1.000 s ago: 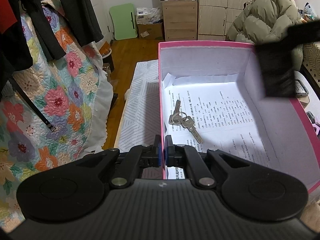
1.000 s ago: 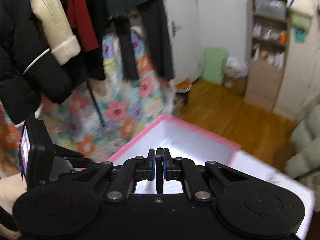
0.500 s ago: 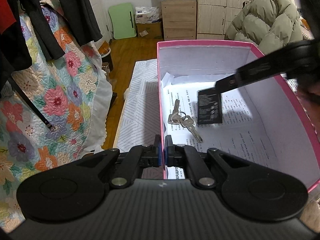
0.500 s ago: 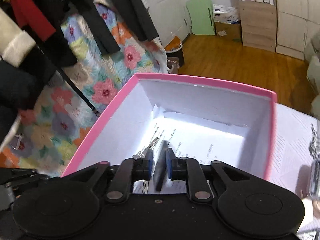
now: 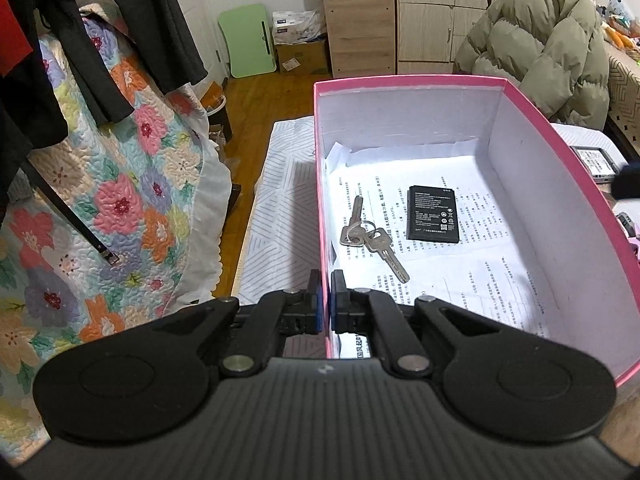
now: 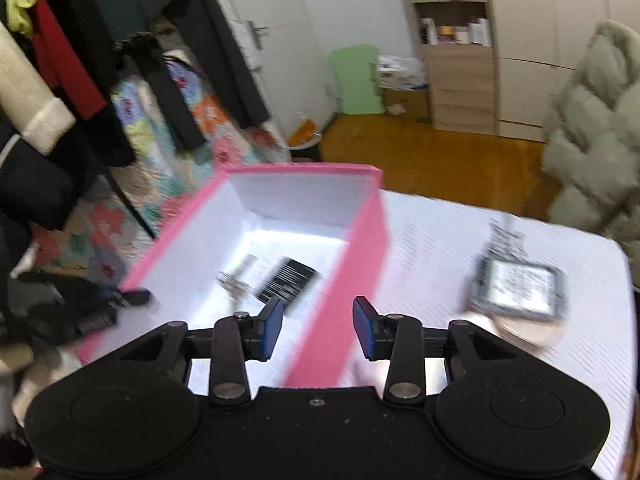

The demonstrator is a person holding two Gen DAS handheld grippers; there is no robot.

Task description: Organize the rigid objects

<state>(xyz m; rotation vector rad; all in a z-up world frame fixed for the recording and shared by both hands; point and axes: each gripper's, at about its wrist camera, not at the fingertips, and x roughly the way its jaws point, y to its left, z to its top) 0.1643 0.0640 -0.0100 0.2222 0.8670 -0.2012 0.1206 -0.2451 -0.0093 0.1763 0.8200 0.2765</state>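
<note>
A pink box (image 5: 404, 80) lined with printed paper stands on a white striped table. Inside lie a bunch of keys (image 5: 372, 240) and, just right of them, a flat black battery (image 5: 433, 213). My left gripper (image 5: 325, 306) is shut on the box's left wall near its front corner. In the right wrist view my right gripper (image 6: 318, 328) hovers over the box's right wall (image 6: 352, 272). Its jaws are opening and its pads touch nothing. That blurred view shows the battery (image 6: 289, 285) and keys (image 6: 236, 280) below and to the left.
A grey framed device (image 6: 520, 290) lies on the table right of the box, also visible as the device (image 5: 596, 162) past the box's right wall. A floral quilt (image 5: 120, 200) and hanging dark clothes fill the left. An olive puffer jacket (image 5: 540, 48) sits behind the table.
The right gripper carried the black battery over the box, lowered it and let go; the battery now lies flat beside the keys. The right gripper has drawn back right and opened. The left gripper held still.
</note>
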